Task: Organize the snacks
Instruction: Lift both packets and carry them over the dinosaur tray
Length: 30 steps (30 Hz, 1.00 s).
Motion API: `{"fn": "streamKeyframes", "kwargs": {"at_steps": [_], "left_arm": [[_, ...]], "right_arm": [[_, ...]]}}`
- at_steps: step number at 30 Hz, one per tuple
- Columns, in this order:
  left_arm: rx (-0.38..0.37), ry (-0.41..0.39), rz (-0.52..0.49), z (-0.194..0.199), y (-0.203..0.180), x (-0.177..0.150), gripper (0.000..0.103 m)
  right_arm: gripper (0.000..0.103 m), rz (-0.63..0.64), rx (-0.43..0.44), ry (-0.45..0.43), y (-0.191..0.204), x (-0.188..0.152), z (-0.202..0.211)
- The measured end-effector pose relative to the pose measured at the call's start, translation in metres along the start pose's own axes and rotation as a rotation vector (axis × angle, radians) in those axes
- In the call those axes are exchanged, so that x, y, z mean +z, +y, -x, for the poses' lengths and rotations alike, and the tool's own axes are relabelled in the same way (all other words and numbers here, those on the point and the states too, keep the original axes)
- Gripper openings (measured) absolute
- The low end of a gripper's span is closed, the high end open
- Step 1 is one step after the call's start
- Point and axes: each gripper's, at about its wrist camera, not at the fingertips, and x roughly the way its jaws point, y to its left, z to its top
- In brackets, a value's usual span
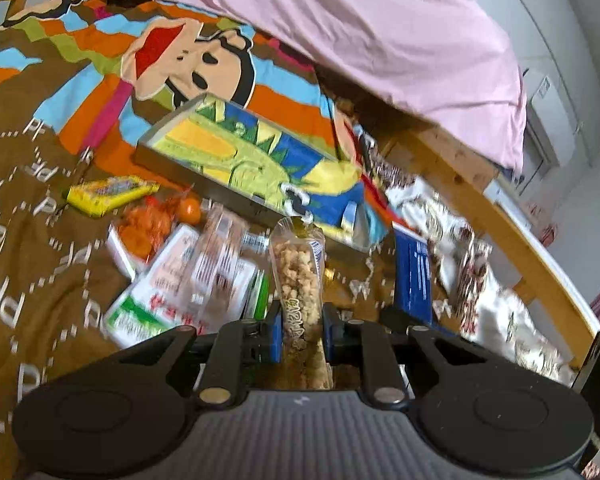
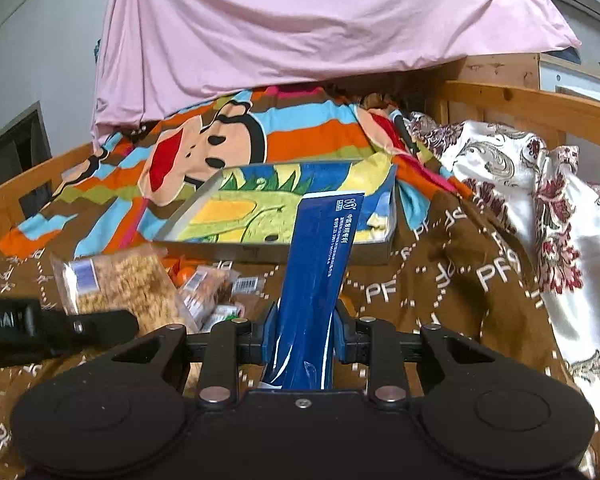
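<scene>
My left gripper is shut on a clear packet of puffed-grain snack, held above the bed; it also shows in the right wrist view. My right gripper is shut on a dark blue snack packet, which also shows in the left wrist view. A shallow metal tray lined with a cartoon picture lies on the bed ahead of both; it also shows in the left wrist view. A pile of loose snack packets lies in front of the tray.
A yellow box and a bag of orange fruit lie left of the pile. A pink sheet hangs over the bed's far end. A wooden bed rail and a floral cover are on the right.
</scene>
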Motion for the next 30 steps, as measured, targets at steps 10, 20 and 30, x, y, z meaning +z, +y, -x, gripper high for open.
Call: {"fn": "streamKeyframes", "kwargs": {"at_steps": [10,20,30], "left_arm": [[0.050,-0.111,-0.030,-0.037,0.000,0.065,0.021],[0.059,-0.137,-0.015,-0.105,0.009,0.117,0.021],[0.070,-0.088,-0.028,-0.184,0.015,0.138,0.021]], "right_arm": [[0.030,-0.017,-0.026,-0.063,-0.003,0.026,-0.046],[0.030,-0.024,-0.061,-0.121,-0.012,0.054,-0.118],[0.030,-0.041,-0.071,-0.129,-0.033,0.077,-0.186]]}}
